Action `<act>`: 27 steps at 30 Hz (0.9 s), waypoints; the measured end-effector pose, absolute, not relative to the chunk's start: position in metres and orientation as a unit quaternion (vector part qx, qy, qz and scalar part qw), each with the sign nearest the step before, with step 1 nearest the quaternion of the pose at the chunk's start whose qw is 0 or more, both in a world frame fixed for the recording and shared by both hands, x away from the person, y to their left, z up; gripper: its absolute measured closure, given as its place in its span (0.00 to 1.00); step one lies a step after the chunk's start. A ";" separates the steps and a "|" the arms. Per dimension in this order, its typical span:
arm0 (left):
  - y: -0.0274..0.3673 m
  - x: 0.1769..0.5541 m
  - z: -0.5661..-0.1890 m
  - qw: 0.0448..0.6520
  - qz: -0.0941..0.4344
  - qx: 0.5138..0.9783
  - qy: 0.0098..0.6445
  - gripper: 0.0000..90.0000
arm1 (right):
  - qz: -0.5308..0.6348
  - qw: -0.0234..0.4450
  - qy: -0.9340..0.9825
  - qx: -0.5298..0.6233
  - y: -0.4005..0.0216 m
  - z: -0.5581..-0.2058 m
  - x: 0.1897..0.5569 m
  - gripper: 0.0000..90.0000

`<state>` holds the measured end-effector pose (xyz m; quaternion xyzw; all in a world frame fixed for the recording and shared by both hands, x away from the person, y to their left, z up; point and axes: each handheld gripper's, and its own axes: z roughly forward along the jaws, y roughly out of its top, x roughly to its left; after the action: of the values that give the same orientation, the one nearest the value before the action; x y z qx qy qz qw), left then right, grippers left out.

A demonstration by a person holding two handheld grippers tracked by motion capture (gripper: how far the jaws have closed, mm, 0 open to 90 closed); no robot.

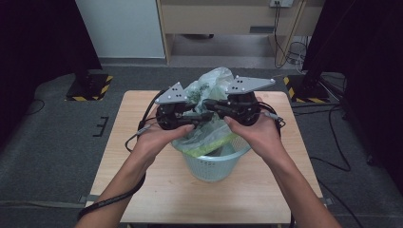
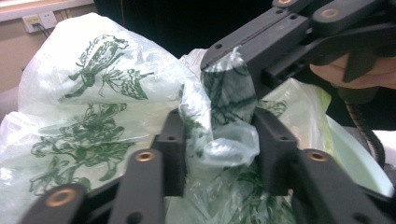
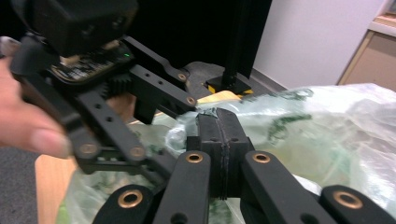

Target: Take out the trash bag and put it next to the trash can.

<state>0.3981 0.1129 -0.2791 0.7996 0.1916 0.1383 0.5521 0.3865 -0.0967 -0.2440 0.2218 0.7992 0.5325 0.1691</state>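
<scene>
A thin plastic bag (image 1: 214, 80) with green print bulges out of a pale teal basket (image 1: 214, 168) on the wooden table (image 1: 142, 166). Both grippers meet over the bag's top. My right gripper (image 3: 218, 123) is shut, with a thin edge of the bag (image 3: 327, 130) pinched at its tip; in the left gripper view it (image 2: 219, 53) comes in from the upper right. My left gripper (image 2: 219, 140) has its jaws apart, and a bunched fold of the bag (image 2: 93, 107) sits loosely between them. From above, the left gripper (image 1: 202, 116) lies just below the right gripper (image 1: 214, 103).
The basket stands mid-table, nearer the front edge. Cables trail from both grippers across the table. Black stands with yellow-striped bases (image 1: 90, 88) flank the table's far corners, and a wooden desk (image 1: 228, 19) is behind.
</scene>
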 end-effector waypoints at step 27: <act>0.133 0.394 -0.260 0.575 0.200 0.770 0.192 0.98 | 0.520 0.183 0.794 0.257 -0.116 -0.265 0.400 0.27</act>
<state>0.3935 0.1330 -0.2597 0.7698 0.1922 0.1995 0.5751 0.3995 -0.1162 -0.2653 0.2569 0.7939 0.5200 0.1826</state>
